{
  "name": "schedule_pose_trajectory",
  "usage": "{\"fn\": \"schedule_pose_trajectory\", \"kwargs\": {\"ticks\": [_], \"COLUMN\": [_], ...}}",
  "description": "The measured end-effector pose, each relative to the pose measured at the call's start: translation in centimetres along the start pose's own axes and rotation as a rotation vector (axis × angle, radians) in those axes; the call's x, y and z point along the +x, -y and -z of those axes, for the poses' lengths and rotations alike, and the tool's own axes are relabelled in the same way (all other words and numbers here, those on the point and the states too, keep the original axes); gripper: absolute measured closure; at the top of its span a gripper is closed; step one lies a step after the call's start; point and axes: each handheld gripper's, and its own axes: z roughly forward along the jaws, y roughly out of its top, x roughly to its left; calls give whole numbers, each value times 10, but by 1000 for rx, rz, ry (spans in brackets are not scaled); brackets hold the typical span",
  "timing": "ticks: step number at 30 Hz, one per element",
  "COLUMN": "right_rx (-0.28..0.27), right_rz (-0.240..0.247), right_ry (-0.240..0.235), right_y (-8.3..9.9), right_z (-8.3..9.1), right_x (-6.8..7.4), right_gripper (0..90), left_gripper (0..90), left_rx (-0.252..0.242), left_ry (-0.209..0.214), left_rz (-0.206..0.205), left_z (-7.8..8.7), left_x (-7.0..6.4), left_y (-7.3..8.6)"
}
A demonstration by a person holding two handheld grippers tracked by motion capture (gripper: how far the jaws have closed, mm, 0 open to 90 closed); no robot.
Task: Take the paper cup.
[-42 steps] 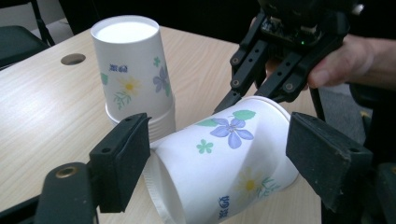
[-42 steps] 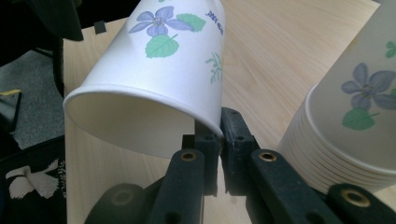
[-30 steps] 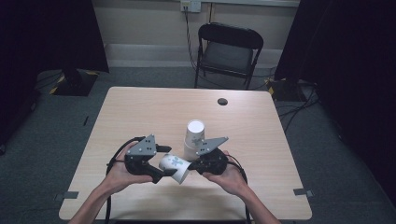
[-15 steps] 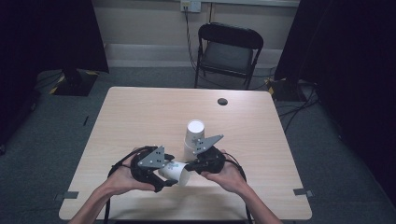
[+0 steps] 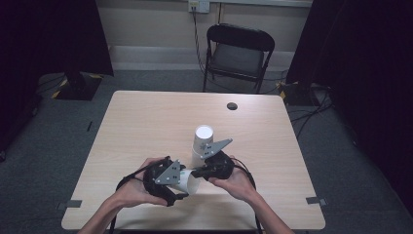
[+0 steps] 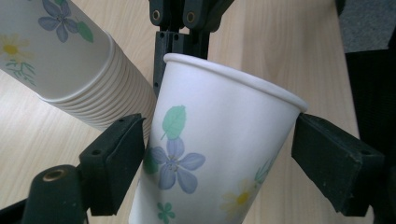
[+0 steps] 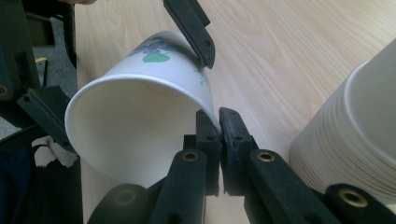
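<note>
A single flowered white paper cup [image 5: 191, 184] lies on its side in the air between both grippers, low over the table's near middle. My right gripper [image 7: 218, 119] is shut on its rim, one jaw inside and one outside the wall. My left gripper [image 6: 215, 140] straddles the cup body [image 6: 219, 154], with its pads against opposite sides. Just behind stands a tall stack of the same cups [image 5: 203, 141], upright on the table, and the stack [image 6: 70, 70] is close beside the held cup. The cup's open mouth [image 7: 135, 140] faces the right gripper's camera.
The wooden table [image 5: 146, 122] has a small dark round spot [image 5: 232, 106] near its far edge. A black folding chair [image 5: 238, 48] stands beyond the table. Cables trail on the floor at the right [image 5: 311, 107].
My left gripper has moved right and come around the cup that the right gripper holds by the rim. The right gripper and the stack have stayed put.
</note>
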Motion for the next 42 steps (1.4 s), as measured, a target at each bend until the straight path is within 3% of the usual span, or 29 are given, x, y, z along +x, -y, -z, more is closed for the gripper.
{"fn": "schedule_pose_trajectory", "kwargs": {"ticks": [13,28,29,37,39,42], "right_rx": [1,-21,-23,-40,-52,-81], "right_rz": [-46,-77,-84,-96,-89,-90], "right_ry": [-19,-16,-26,-14,14,37], "right_y": [-3,-6,-6,-7,-8,-8], "right_z": [-2,0,0,1,2,4], "right_x": [-3,-5,-6,-5,-3,-3], "right_gripper": [885,886,886,880,841,786], "left_gripper": [198,230,245,282,293,295], "left_rx": [57,51,58,40,22,-14], "left_ry": [-61,-115,-122,-135,-132,-101], "left_rz": [-38,-34,-59,-29,-3,68], "left_z": [-8,-13,-14,-13,-12,-10], "left_x": [-5,-7,-7,-7,-5,0], "left_y": [2,3,3,4,5,9]}}
